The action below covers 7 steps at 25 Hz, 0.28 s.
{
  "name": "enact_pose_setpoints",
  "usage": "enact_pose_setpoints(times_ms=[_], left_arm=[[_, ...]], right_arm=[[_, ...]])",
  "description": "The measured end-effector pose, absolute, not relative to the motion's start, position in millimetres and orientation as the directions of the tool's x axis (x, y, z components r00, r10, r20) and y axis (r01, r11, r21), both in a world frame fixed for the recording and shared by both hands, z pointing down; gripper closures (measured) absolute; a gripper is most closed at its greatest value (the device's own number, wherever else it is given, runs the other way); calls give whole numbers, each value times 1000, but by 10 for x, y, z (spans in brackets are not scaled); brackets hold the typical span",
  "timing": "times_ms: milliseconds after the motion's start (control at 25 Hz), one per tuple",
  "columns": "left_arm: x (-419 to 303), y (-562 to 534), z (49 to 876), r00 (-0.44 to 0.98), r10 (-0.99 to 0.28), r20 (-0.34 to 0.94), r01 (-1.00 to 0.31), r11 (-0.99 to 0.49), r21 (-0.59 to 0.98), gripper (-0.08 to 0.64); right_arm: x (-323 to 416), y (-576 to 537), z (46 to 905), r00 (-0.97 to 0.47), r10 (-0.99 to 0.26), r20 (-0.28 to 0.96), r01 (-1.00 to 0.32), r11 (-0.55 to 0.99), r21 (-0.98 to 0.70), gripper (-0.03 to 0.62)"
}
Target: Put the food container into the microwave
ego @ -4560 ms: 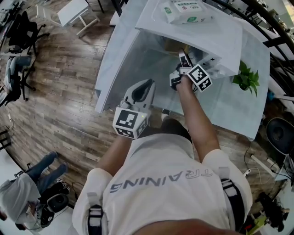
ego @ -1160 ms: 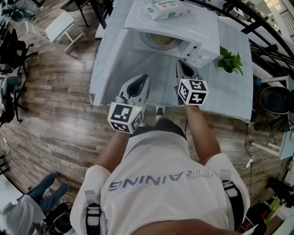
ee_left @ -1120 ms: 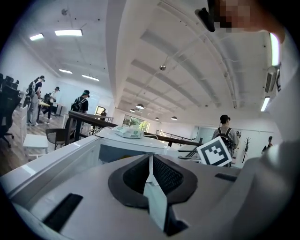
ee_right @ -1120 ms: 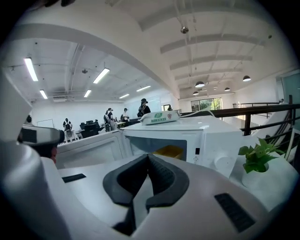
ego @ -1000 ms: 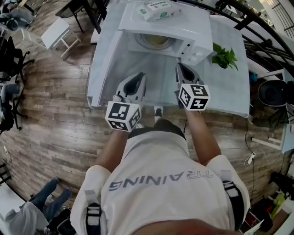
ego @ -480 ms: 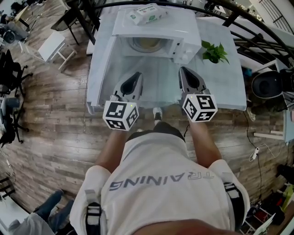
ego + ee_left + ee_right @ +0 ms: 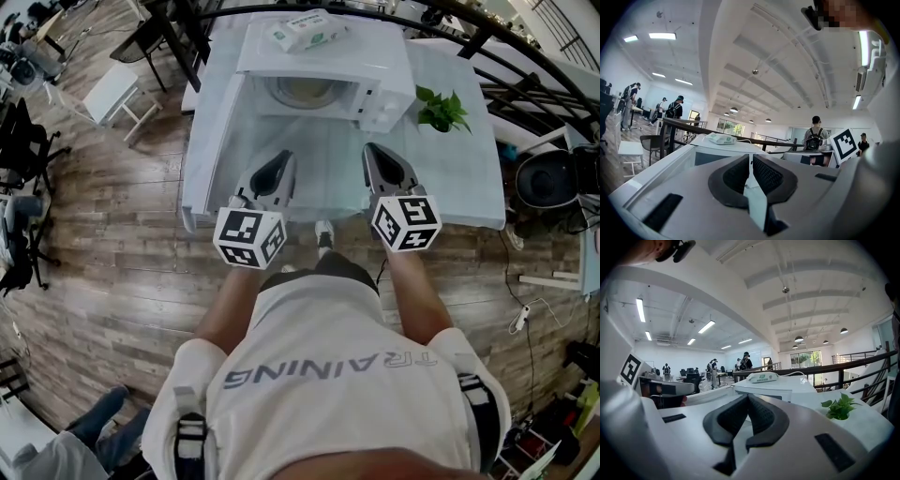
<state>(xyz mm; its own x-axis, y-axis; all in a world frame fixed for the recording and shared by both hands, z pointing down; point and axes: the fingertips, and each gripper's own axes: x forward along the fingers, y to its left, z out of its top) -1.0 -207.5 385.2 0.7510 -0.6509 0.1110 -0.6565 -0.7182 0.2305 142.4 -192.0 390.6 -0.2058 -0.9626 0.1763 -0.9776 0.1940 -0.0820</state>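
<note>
From the head view, I see the left claw (image 7: 279, 161) and the right claw (image 7: 377, 152) side by side above the worktop (image 7: 469, 178). Ahead of both, the food container (image 7: 305, 91) sits inside the open microwave (image 7: 323, 52).

In the left gripper view, that claw's jaws are pinched together, empty.

In the right gripper view, that claw is likewise closed on nothing. The microwave is straight ahead and a plant (image 7: 839, 408) is off to its right.

Microwave (image 7: 366, 47): white casing, smooth, slight gloss. Wipes packet (image 7: 305, 31): shiny plastic film. Worktop (image 7: 455, 178): pale, smooth, matt. Floor (image 7: 103, 234): wood-look planks, grained, low sheen. Left claw (image 7: 750, 157) and right claw (image 7: 747, 397): matt grey plastic shells, black ribbed rubbery pads (image 7: 767, 174).
</note>
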Motion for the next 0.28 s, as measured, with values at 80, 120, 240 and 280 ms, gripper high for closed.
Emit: enact_pose_setpoints(times_ms=[80, 120, 240, 280], left_arm=[[-24, -2082, 3863, 750, -652, 112, -657, -717, 233, 508], [-31, -2085, 3866, 750, -652, 113, -657, -716, 234, 508], [-60, -2094, 3880, 749, -653, 114, -659, -714, 237, 508], [-71, -2096, 3885, 748, -654, 114, -659, -713, 238, 508]], right_arm=[[1406, -1930, 3924, -210, -961, 180, -977, 198, -83, 571], [1399, -1933, 3931, -212, -960, 180, -976, 200, -84, 571], [1377, -1938, 3955, -216, -959, 184, -975, 203, -90, 571], [1369, -1938, 3965, -218, -958, 185, -975, 204, -92, 571]])
